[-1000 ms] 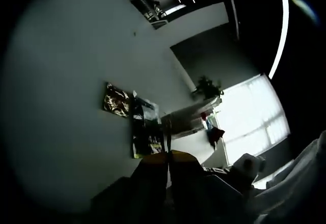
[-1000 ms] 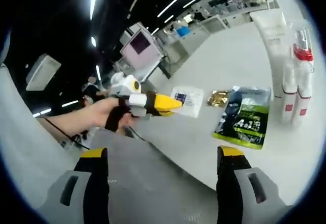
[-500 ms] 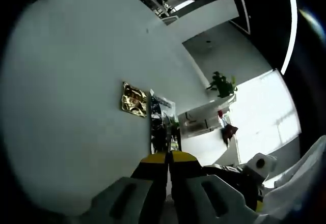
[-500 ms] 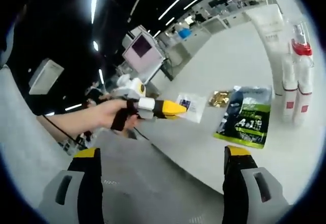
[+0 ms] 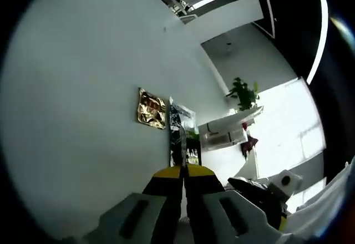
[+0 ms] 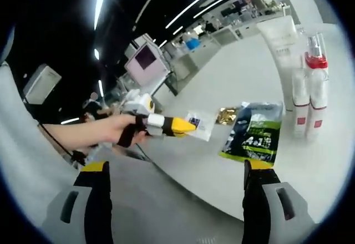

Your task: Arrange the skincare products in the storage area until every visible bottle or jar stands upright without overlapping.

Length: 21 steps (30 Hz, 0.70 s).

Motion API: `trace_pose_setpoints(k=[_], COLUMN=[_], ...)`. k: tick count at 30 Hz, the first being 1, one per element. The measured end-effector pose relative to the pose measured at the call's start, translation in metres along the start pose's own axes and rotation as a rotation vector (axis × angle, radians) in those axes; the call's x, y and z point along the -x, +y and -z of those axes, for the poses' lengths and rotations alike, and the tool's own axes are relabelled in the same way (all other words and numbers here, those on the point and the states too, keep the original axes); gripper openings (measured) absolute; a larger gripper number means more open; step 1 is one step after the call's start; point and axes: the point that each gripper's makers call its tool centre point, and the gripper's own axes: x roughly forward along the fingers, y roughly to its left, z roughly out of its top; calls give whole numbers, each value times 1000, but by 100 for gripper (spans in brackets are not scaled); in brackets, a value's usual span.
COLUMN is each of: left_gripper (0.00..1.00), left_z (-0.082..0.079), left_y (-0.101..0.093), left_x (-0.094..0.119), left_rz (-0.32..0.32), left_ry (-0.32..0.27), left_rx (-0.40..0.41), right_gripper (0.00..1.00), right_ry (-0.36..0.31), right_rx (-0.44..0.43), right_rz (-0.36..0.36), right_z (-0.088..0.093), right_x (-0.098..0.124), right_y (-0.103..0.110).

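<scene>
The left claw (image 6: 186, 126) pinches a thin clear sachet (image 6: 198, 124); the right claw (image 6: 175, 169) gapes empty. Ahead, the red-capped white bottles (image 6: 309, 102) could topple if bumped.

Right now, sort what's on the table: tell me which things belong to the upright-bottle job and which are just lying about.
Job things:
white tube, standing
two white bottles, standing side by side
red-capped spray bottle, standing behind them

Lying about:
green and black pouch, flat
gold packet, flat
small clear packet, at the left gripper tips
</scene>
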Motion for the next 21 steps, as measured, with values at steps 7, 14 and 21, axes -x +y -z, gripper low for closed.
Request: trace_pose_setpoints(k=[7, 14, 21], left_gripper=[0, 0, 0], left_z=[6, 13, 16], left_y=[8, 11, 20], left_x=[-9, -21, -28], left_rz=[-33, -42, -75], left_ry=[36, 78, 108], left_rx=[-11, -10, 11], right_gripper=[99, 97, 97], right_ry=[-20, -30, -50], right_rx=[-4, -11, -23], right_rz=[39, 49, 66], right_z=[-3, -6, -9], right_x=[2, 2, 4], right_y=[-6, -9, -16])
